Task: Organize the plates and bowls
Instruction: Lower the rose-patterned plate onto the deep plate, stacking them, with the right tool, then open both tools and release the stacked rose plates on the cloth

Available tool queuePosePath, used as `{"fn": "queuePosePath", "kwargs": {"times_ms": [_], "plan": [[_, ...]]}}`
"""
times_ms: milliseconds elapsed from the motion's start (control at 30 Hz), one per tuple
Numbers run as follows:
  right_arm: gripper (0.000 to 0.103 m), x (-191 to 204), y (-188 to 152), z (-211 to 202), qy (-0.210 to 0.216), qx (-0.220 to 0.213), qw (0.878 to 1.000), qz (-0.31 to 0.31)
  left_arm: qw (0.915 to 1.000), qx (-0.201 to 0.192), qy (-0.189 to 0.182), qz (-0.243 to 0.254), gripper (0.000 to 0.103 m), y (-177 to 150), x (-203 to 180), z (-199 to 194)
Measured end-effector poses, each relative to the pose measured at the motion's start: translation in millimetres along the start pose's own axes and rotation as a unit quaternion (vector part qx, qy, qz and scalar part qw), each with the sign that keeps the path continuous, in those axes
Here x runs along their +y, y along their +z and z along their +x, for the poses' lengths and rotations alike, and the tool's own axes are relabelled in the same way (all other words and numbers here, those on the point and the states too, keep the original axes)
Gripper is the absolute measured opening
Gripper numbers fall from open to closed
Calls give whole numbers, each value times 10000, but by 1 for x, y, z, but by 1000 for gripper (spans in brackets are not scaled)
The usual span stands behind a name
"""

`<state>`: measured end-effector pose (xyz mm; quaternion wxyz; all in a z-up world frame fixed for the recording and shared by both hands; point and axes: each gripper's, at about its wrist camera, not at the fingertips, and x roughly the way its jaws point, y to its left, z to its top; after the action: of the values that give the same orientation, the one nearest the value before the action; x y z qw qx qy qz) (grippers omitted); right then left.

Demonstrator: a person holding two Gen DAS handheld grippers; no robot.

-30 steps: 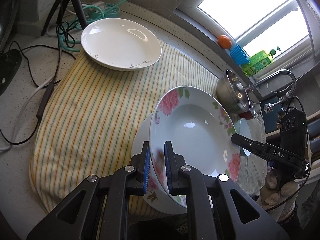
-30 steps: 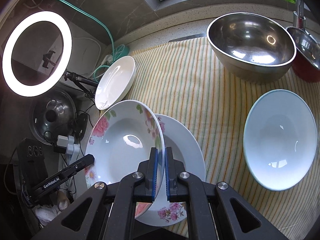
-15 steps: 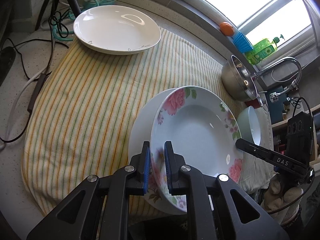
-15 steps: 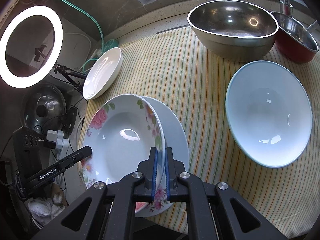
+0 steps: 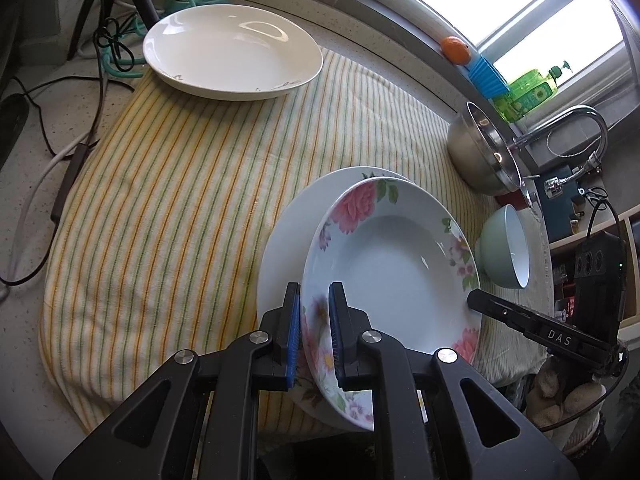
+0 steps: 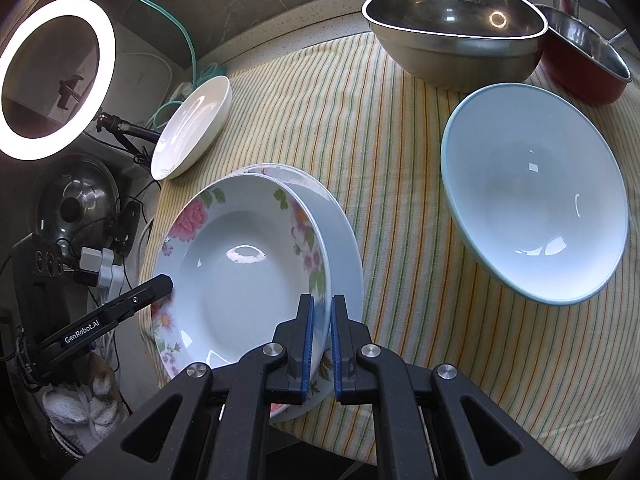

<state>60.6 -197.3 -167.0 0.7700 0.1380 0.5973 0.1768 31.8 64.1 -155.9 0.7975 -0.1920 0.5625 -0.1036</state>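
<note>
A deep floral plate (image 5: 392,264) hangs tilted between both grippers. My left gripper (image 5: 314,292) is shut on its near rim in the left wrist view. My right gripper (image 6: 321,304) is shut on the opposite rim. Each gripper's tip shows in the other's view: the right gripper (image 5: 476,300) and the left gripper (image 6: 160,282). Just under the held plate, a second floral plate (image 6: 344,248) lies on the striped cloth (image 5: 168,200), partly covered. A plain white plate (image 5: 232,52) sits at the cloth's far corner. A pale blue bowl (image 6: 536,208) rests to the right.
A large steel bowl (image 6: 452,40) and a red pot (image 6: 584,60) stand at the back by the tap (image 5: 576,120). Cables (image 5: 48,120) and a lit ring light (image 6: 52,76) crowd the left side. An orange and a soap bottle (image 5: 532,88) sit on the window sill.
The held floral plate has sunk a little with both grippers and now lies closer over the plate beneath. Both grips stay the same.
</note>
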Motion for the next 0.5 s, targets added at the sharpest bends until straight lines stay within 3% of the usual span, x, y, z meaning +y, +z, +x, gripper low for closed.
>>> {"fn": "queuePosePath", "kwargs": {"times_ms": [500], "plan": [[8,5,0,6,-164,2,9997,-152,10000,-1,71,14,12,3,2,5]]}}
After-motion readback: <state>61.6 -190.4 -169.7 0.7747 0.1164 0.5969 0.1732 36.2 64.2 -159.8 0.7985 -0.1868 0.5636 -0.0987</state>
